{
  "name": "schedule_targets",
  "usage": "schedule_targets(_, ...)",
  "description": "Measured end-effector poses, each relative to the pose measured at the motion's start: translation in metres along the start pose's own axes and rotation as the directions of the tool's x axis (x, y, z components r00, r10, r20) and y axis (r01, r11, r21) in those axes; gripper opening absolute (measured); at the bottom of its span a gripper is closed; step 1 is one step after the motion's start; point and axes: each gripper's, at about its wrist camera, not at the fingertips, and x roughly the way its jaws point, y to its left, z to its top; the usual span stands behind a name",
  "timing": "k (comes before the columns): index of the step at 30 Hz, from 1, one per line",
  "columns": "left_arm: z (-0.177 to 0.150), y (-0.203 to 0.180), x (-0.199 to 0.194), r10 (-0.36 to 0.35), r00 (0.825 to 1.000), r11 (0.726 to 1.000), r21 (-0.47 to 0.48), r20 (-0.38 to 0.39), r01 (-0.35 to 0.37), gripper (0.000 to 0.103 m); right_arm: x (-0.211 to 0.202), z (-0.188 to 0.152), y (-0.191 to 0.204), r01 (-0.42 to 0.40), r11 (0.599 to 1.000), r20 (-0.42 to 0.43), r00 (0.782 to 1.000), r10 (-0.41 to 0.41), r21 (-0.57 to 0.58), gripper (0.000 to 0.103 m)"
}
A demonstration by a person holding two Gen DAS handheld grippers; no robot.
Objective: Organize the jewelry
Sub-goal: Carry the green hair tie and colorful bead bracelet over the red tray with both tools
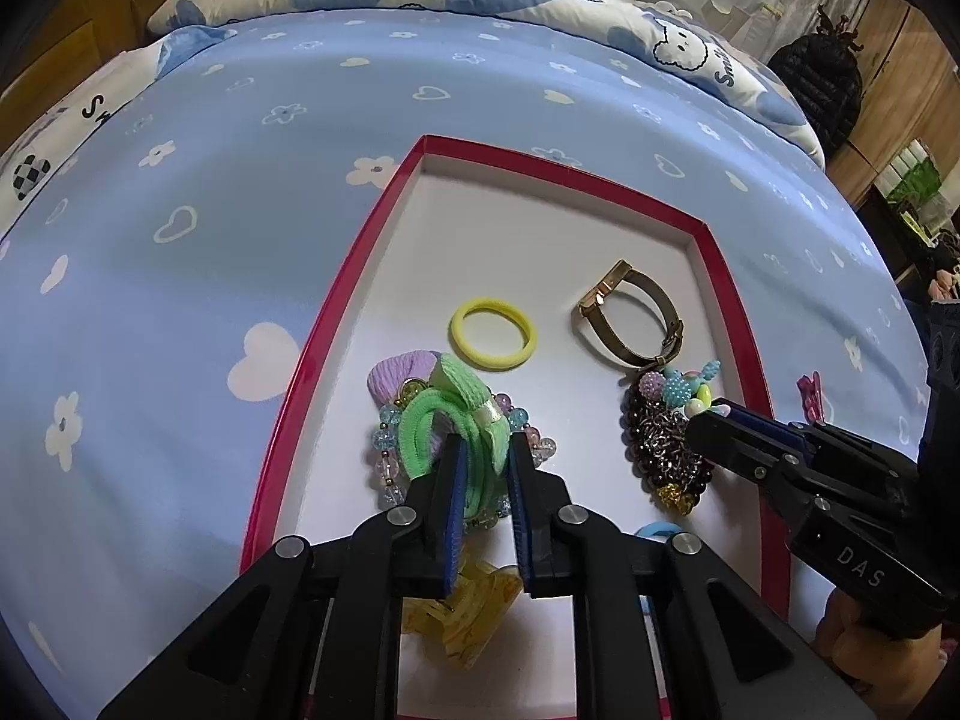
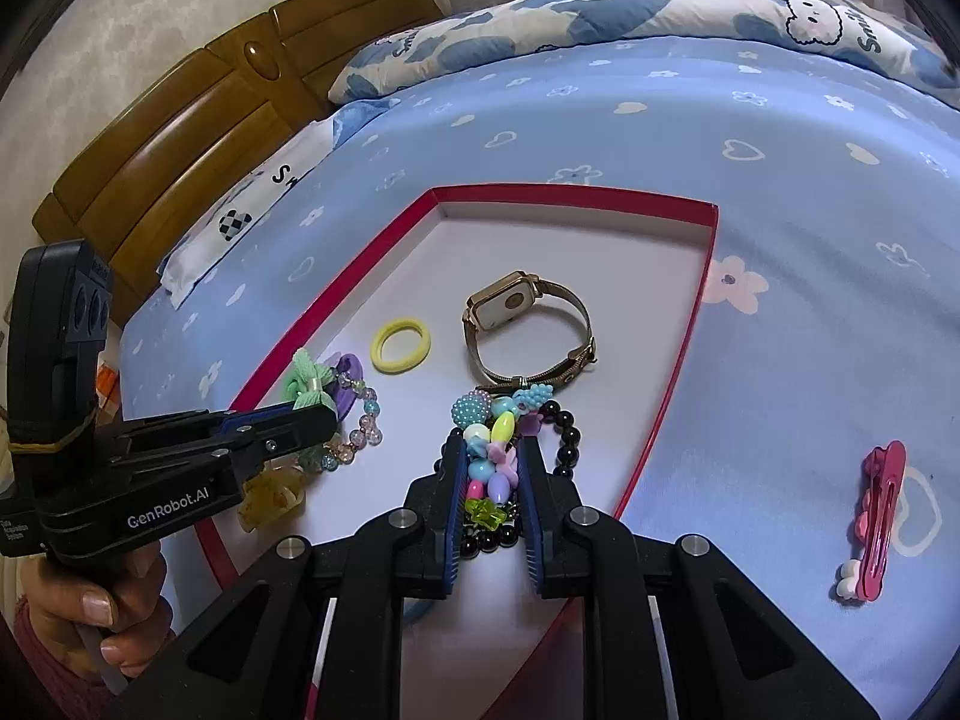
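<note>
You work on a bed with a light blue sheet (image 1: pixel 252 192) printed with white hearts and flowers. A folded quilt (image 2: pixel 600 18) with blue patches and cartoon faces lies along the far side, and a brown wooden headboard (image 2: pixel 198 132) stands against a pale wall. In the left wrist view, wooden cabinets and a dark padded jacket (image 1: pixel 819 84) are at the far right.

A shallow tray (image 1: pixel 336 312) with a red rim and white floor lies on the sheet. Inside it are a yellow hair ring (image 1: pixel 492 333), a gold watch (image 2: pixel 522 330) with a mesh strap, a clear bead bracelet (image 2: pixel 357 429) and a yellow claw clip (image 1: pixel 462 606). A pink hair clip (image 2: pixel 876 522) lies outside the tray, on the sheet to the right.

Your left gripper (image 1: pixel 487 462) has its fingers closed on a green hair tie (image 1: pixel 456 426) with a bow, over the purple scrunchie (image 1: pixel 399 375) at the left side of the tray. Your right gripper (image 2: pixel 492 474) has its fingers around a colourful bead bracelet (image 2: pixel 489 450) that lies on a dark bead bracelet (image 2: pixel 561 438); I cannot tell if the pads really press it.

A blue ring (image 1: pixel 657 531) is mostly hidden behind the gripper bodies in both views. The claw clip is partly covered too. The near edge of the tray is cut off by the grippers.
</note>
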Motion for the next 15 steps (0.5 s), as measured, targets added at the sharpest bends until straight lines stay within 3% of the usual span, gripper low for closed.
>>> schedule_targets(10, -0.004, -0.0002, -0.0011, 0.008, 1.0, 1.0, -0.004, 0.002, -0.008, 0.017, -0.0007, 0.0009, 0.001, -0.008, 1.0, -0.005, 1.0, 0.008, 0.006, 0.02)
schedule_targets(15, -0.0045, 0.0003, -0.0035, 0.009, 1.0, 1.0, -0.008, 0.004, -0.009, 0.025, -0.0052, 0.0003, 0.0007, -0.013, 1.0, 0.005, 1.0, 0.013, 0.015, 0.021)
